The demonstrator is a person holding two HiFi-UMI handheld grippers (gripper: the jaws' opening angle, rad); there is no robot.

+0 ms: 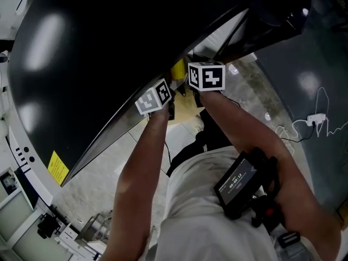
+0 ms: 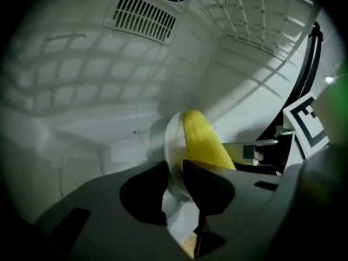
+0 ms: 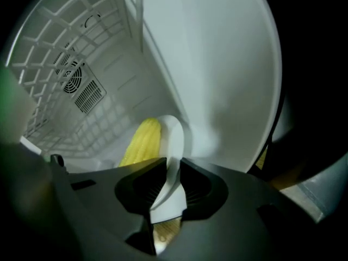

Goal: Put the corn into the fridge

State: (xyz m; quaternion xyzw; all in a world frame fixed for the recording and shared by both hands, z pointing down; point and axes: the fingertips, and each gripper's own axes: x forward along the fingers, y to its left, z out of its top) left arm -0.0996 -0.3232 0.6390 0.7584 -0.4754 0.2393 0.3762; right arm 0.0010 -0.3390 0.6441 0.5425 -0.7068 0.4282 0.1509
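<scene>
Inside fridge (image 2: 81, 91), past its black door (image 1: 98, 48), both grippers reach in. L gripper (image 2: 175, 173): jaws pinched on rim of white plate (image 2: 172, 140). R gripper (image 3: 173, 170): jaws clamped on plate rim too, from the other side. Corn (image 2: 202, 140), one yellow cob, lies on plate between the two grips. Wire shelf (image 2: 255, 15) overhead; vent grille (image 2: 145, 16) on back wall. Cannot tell whether plate rests on anything.
</scene>
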